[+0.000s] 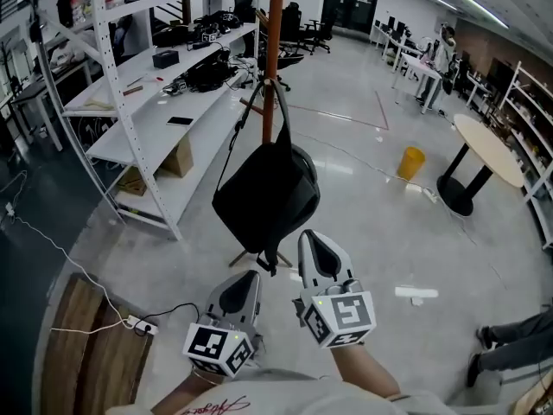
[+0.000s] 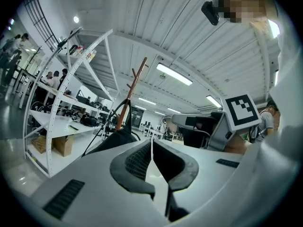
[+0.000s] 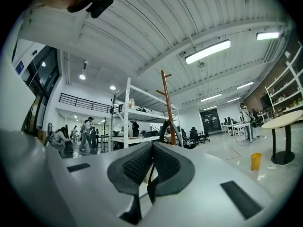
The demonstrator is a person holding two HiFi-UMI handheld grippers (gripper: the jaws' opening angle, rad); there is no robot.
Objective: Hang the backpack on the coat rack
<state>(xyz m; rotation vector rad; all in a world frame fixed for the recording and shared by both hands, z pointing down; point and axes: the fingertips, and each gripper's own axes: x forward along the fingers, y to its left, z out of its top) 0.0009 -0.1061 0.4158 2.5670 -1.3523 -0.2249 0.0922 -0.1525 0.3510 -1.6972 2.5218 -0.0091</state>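
Note:
A black backpack [image 1: 266,193] hangs by its top strap from a peg of the brown wooden coat rack [image 1: 273,50], clear of the floor. Both grippers are drawn back from it, close to my body. My left gripper [image 1: 251,276] sits below the bag with its jaws together and nothing between them. My right gripper [image 1: 312,236] is just right of the bag's lower corner, apart from it, jaws also together and empty. The left gripper view has the shut left gripper [image 2: 151,144], the rack [image 2: 131,91] and the bag [image 2: 113,138] ahead. Beyond the shut right gripper [image 3: 152,148] in the right gripper view stands the rack [image 3: 166,103].
White shelving [image 1: 147,119] with gear and a cardboard box [image 1: 177,158] stands left of the rack. A yellow bin [image 1: 411,162] and a round table [image 1: 488,150] are at the right. A power strip [image 1: 138,324] and cable lie by a wooden board [image 1: 73,344]. Someone's legs [image 1: 518,331] show at the far right.

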